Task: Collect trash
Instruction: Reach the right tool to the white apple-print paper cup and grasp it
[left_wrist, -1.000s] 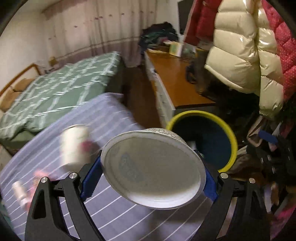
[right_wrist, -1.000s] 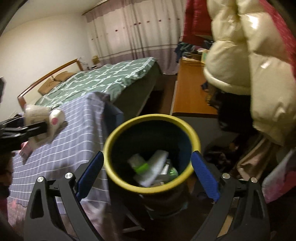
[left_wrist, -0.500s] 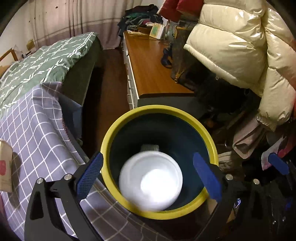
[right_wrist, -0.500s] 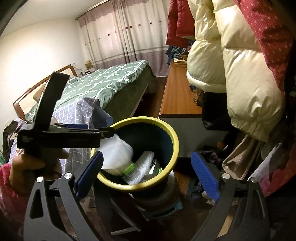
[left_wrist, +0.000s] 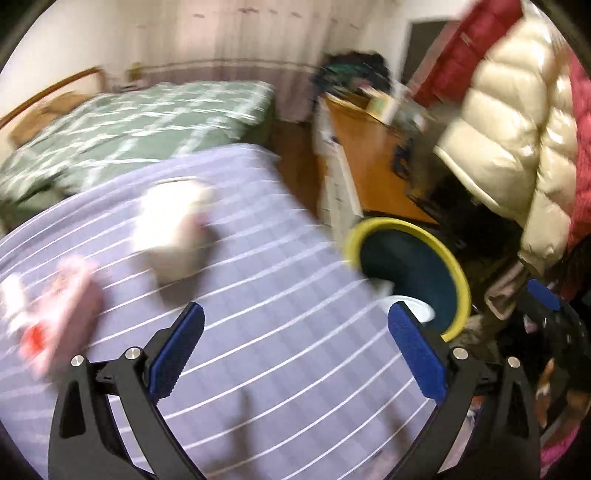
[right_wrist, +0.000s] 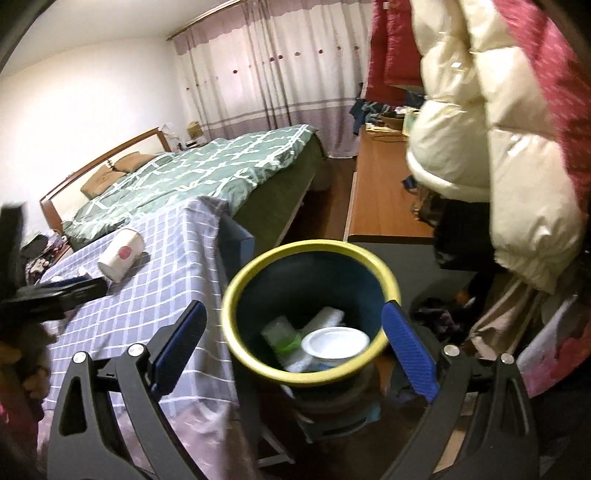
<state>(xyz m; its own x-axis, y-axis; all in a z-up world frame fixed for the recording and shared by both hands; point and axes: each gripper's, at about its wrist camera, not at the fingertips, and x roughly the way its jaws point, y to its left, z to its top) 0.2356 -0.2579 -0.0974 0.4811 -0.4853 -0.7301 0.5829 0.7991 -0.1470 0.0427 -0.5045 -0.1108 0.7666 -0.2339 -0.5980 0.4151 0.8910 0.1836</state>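
The left hand-held gripper (left_wrist: 295, 354) is opening wide, gripping nothing — the bowl (right_wrist: 335, 344) is lying in the bin (right_wrist: 310, 314), lower centre. Next, probably, the cup (left_wrist: 173, 236) on the desk (left_wrist: 280, 332), upper left; the right hand-held gripper (right_wrist: 293, 349) is hanging open, empty.

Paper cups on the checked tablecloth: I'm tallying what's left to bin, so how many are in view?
1. A paper cup with a pink mark lies on its side on the tablecloth, left of the bin. Others may sit outside the frame.
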